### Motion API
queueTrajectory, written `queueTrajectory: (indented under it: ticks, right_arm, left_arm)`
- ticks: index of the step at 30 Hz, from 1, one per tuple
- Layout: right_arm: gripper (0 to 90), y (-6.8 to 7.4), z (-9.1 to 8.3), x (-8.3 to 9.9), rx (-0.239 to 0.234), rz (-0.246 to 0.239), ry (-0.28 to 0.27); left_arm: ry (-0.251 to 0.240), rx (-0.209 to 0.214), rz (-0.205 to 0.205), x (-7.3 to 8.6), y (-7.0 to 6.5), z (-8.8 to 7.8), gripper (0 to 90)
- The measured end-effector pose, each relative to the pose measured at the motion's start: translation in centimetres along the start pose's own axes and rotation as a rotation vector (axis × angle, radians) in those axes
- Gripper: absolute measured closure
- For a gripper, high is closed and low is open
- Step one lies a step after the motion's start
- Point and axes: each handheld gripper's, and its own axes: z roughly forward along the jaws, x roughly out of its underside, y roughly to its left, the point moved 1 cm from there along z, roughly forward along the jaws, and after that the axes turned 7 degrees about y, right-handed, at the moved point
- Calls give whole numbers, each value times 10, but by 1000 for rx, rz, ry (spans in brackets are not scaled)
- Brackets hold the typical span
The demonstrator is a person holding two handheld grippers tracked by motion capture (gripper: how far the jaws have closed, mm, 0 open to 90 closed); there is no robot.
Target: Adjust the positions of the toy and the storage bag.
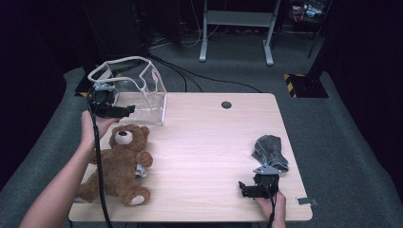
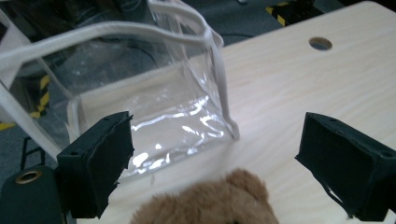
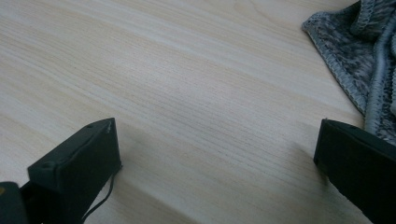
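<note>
the left hand-held gripper (image 1: 124, 110), jaws standing wide apart and holding nothing, is hovering between the teddy bear (image 1: 121, 164) lying at the desk's near left and the clear bag (image 1: 138, 90) just beyond, so it is needing to drop squarely over the bear's head before closing, while the right hand-held gripper (image 1: 244, 189) is resting equally wide and unladen near the grey cloth (image 1: 271, 151).

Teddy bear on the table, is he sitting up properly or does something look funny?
The teddy bear isn't sitting; he lies sprawled on his back near the table's left edge. The clear bag behind him stands open, and the grey cloth lies crumpled. Nothing looks spilled or broken.
</note>
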Motion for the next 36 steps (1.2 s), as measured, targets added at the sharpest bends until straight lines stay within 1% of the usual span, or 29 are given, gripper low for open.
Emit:
queueTrajectory:
  ticks: [3,5,6,8,9,10,11,13,14,16,17,19,21,22,25,27,29,30,32,33,34,36]
  right_arm:
    - [0,0,0,0,0,0,0]
    - [0,0,0,0,-1,-1,0]
    - [0,0,0,0,-1,-1,0]
    - [0,0,0,0,-1,-1,0]
    - [0,0,0,0,-1,-1,0]
    - [0,0,0,0,-1,-1,0]
    - [0,0,0,0,0,-2,0]
    - [0,0,0,0,0,0,0]
    - [0,0,0,0,0,0,0]
    - [0,0,0,0,0,-2,0]
    - [0,-1,0,0,1,-10,-3]
    - [0,-1,0,0,1,-9,-2]
    - [0,-1,0,0,2,-8,-3]
    - [0,-1,0,0,1,-9,-2]
    - [0,-1,0,0,2,-8,-3]
    - [0,-1,0,0,2,-8,-3]
    - [0,0,0,0,0,-1,0]
    - [0,0,0,0,1,0,0]
    - [0,0,0,0,1,-4,0]
    - [0,-1,0,0,2,-10,-2]
    - [0,0,0,0,0,-6,-2]
    - [0,0,0,0,0,-1,0]
  left_arm:
    - [-1,-9,-6,-11,3,10,97]
    - [-2,1,-11,-19,5,17,96]
    - [-6,-5,-14,-22,5,20,96]
    - [-3,7,-15,-28,6,27,97]
    - [3,3,-13,-32,6,30,97]
    - [10,8,-9,-35,7,33,96]
    - [7,10,-6,-37,6,37,98]
    - [24,23,2,-43,6,43,100]
    - [15,23,-2,-45,5,46,99]
    - [11,14,14,-52,4,51,108]
    - [4,16,7,-54,4,53,109]
    - [3,12,0,-59,2,57,120]
    - [12,-1,12,-63,0,62,137]
    - [25,-8,18,-65,-1,66,144]
    - [47,-17,37,-69,-3,74,165]
    - [54,-22,46,-71,-4,78,202]
    - [64,-32,42,-72,-4,83,249]
    - [65,-35,42,-72,-4,84,270]
    - [57,-55,37,-72,-4,87,325]
    - [52,-54,45,-72,-4,87,357]
    - [64,-43,48,-72,-3,88,435]
    - [85,-50,55,-72,-5,92,488]
